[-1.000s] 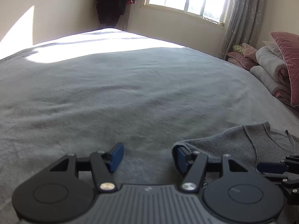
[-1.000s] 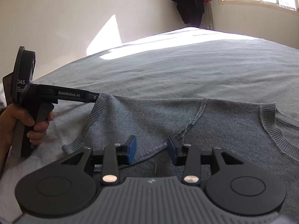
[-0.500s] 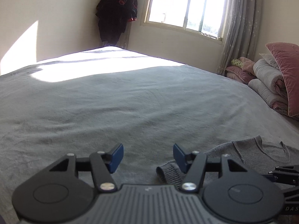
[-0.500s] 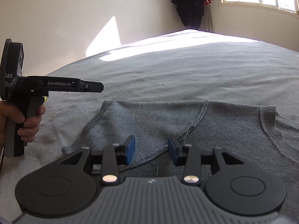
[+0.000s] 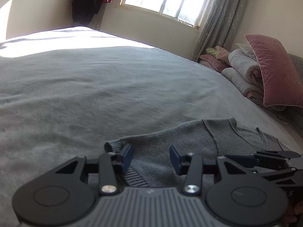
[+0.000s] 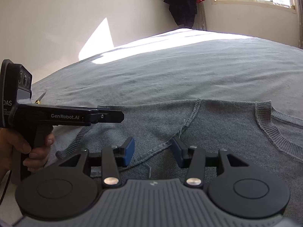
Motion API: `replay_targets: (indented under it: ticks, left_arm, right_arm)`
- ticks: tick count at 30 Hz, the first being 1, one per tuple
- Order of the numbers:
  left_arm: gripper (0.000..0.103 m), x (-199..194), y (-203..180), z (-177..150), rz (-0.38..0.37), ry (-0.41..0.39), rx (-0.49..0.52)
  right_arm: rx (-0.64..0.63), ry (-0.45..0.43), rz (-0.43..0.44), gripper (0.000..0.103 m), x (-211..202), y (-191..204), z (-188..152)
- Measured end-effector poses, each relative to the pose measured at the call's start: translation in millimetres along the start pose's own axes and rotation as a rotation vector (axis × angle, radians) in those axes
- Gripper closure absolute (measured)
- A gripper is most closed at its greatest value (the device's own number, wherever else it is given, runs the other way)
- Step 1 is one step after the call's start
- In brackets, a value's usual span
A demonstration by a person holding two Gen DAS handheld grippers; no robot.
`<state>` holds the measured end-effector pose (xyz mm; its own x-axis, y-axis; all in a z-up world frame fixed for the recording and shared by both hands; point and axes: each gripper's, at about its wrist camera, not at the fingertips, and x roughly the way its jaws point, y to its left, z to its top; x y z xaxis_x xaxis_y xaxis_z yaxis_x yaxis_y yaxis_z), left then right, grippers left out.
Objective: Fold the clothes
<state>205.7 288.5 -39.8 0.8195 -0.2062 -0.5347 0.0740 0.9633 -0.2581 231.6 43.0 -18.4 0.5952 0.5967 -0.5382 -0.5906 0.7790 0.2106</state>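
A grey knit sweater [image 6: 217,124] lies flat on the grey bed, neck opening to the right; it also shows in the left wrist view [image 5: 189,138]. My left gripper [image 5: 150,156] is open and empty, just above the sleeve near its ribbed cuff [image 5: 111,145]. From the right wrist view the left gripper [image 6: 106,116] hovers over the sleeve at the left, held by a hand. My right gripper [image 6: 153,152] is open and empty over the sleeve seam [image 6: 187,121] near the armpit. It also shows in the left wrist view [image 5: 244,158] at the lower right.
The bed's grey blanket [image 5: 94,87] spreads far ahead. Pink and grey pillows and rolled quilts [image 5: 265,75] are stacked at the right. A dark coat [image 6: 184,1] hangs in the corner by the window. A small yellow-handled object [image 6: 39,99] lies at the left bed edge.
My left gripper let go of the sleeve cuff, which dropped onto the bed, then swung right over the sleeve. My right gripper stayed open in place.
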Motion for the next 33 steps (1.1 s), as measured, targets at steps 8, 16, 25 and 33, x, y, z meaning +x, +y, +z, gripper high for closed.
replay_targets:
  ticks: [8, 16, 25, 33]
  left_arm:
    - [0.048, -44.9, -54.9, 0.1, -0.091, 0.019, -0.006]
    - [0.045, -70.4, -141.5, -51.1, -0.155, 0.164, 0.082]
    - [0.040, -105.5, -207.9, -130.0, -0.153, 0.203, 0.313]
    - [0.040, -101.8, -242.9, -105.5, -0.182, 0.181, 0.348]
  right_arm:
    - [0.007, 0.013, -0.150, 0.043, -95.6, -25.8, -31.2]
    - [0.054, 0.088, -0.298, 0.035, -191.1, -46.8, -91.1]
    - [0.086, 0.073, -0.345, 0.032, -258.3, -77.5, -140.4]
    - [0.244, -0.011, -0.476, 0.032, -281.2, -130.0, -131.4]
